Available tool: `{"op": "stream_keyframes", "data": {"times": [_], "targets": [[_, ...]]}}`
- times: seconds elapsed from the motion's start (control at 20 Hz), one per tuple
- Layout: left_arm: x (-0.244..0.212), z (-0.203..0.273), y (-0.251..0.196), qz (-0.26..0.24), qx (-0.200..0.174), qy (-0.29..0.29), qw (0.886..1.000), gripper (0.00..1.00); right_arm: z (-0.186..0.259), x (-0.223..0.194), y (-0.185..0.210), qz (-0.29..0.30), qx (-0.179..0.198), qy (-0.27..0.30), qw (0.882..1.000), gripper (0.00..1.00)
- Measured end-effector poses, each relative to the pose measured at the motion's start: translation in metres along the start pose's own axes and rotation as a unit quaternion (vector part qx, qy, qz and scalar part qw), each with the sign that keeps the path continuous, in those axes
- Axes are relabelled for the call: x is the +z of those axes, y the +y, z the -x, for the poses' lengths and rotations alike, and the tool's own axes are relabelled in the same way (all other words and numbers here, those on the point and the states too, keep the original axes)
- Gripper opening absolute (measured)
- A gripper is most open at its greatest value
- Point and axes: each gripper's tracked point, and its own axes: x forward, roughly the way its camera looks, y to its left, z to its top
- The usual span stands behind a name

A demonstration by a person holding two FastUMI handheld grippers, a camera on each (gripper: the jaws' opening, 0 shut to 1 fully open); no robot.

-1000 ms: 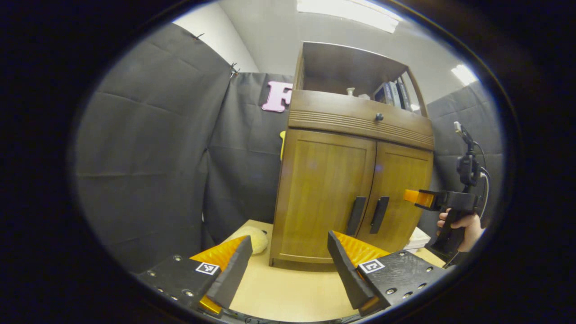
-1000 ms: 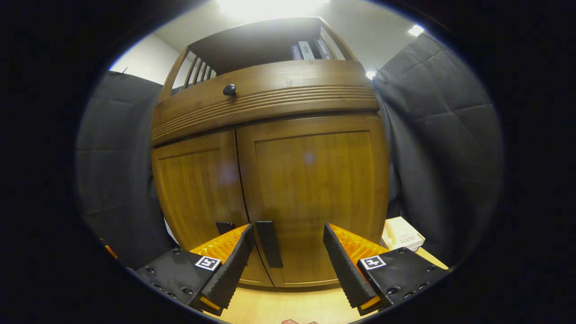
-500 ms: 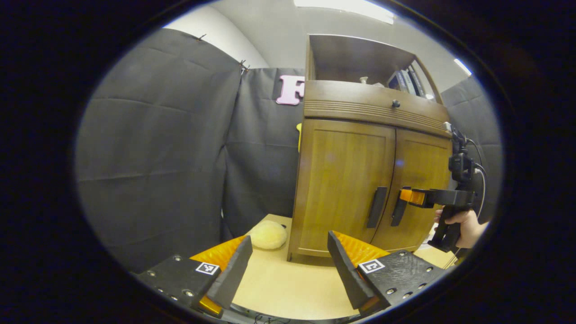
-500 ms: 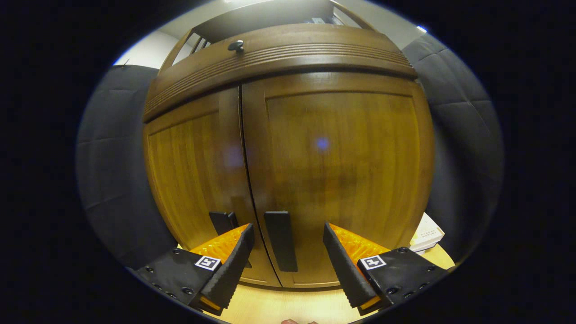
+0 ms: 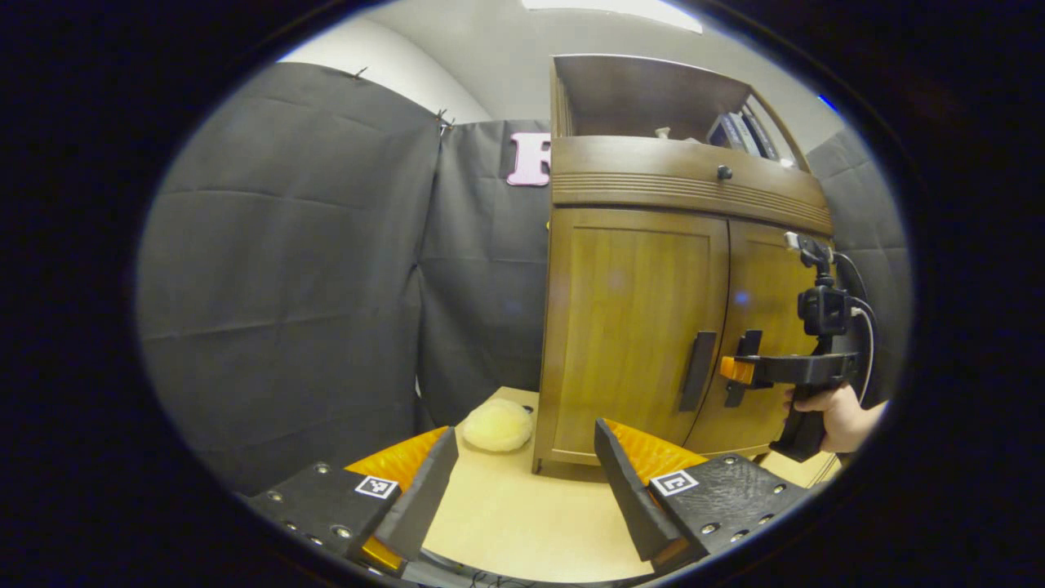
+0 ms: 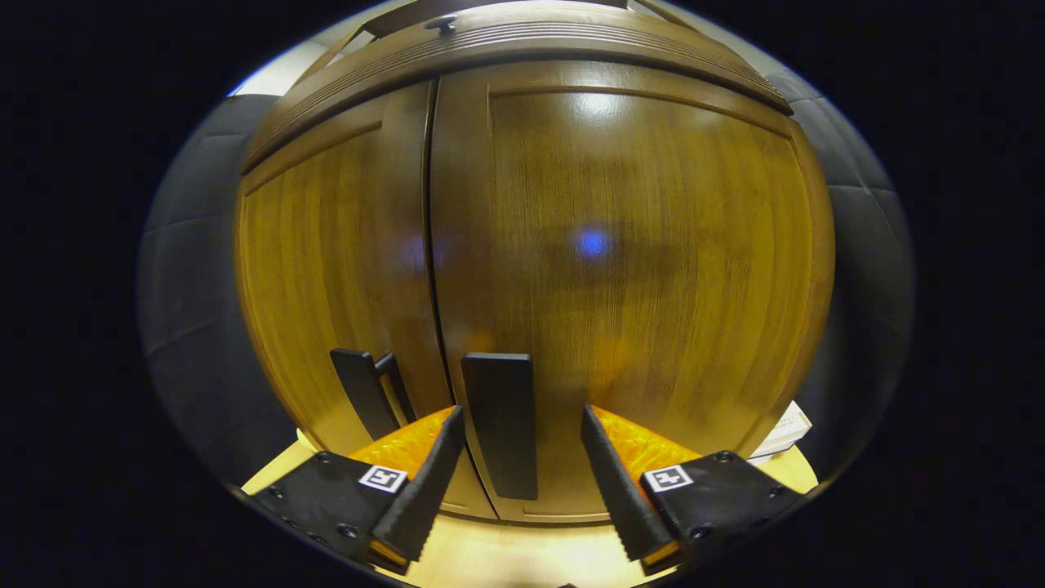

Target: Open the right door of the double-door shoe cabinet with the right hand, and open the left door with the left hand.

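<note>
right gripper (image 6: 518,490): fingers spread, bracketing right door handle (image 6: 500,425), no contact | left gripper (image 5: 522,490): wide open, empty, cabinet (image 5: 653,327) at 1 o'clock

A pale wooden table (image 5: 522,523) is seen carrying the shoe cabinet (image 5: 629,327), which is set toward its far right part. A round cream plush item (image 5: 498,425) is placed just beside the cabinet's left side, near the far edge. A white box (image 6: 785,430) is laid at the cabinet's right side.
</note>
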Motion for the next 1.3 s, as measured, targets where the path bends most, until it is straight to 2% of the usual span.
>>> {"op": "stream_keyframes", "data": {"times": [0.15,0.25,0.45,0.6,0.65,0.8,0.85,1.3], "targets": [[-0.002,-0.001,-0.002,-0.009,-0.001,0.003,1.0,0.98,-0.005,-0.003,0.01,-0.009,0.016,0.006,1.0,0.57],[-0.001,-0.001,-0.004,-0.011,-0.006,0.002,1.0,0.98,-0.004,-0.003,0.01,-0.006,0.011,0.008,1.0,0.36],[-0.002,0.002,-0.006,-0.015,-0.012,0.001,1.0,0.98,-0.002,-0.003,0.011,0.0,0.013,0.007,1.0,0.29],[-0.003,0.006,-0.008,-0.019,-0.015,0.0,1.0,0.98,-0.003,-0.002,0.012,0.0,0.037,0.012,0.999,0.08],[-0.004,0.006,-0.009,-0.019,-0.017,-0.001,1.0,0.98,-0.001,-0.004,0.012,-0.001,0.04,0.017,0.999,0.11],[-0.004,0.009,-0.009,-0.02,-0.026,0.0,0.999,0.98,0.003,-0.006,0.012,0.009,0.037,0.018,0.999,0.03],[-0.002,0.01,-0.01,-0.022,-0.028,-0.003,0.999,0.98,0.007,-0.006,0.011,0.012,0.036,0.017,0.999,0.07],[-0.001,0.02,-0.015,-0.014,-0.046,-0.008,0.999,0.98,0.048,-0.019,0.009,0.015,0.047,0.019,0.999,0.07]]}}
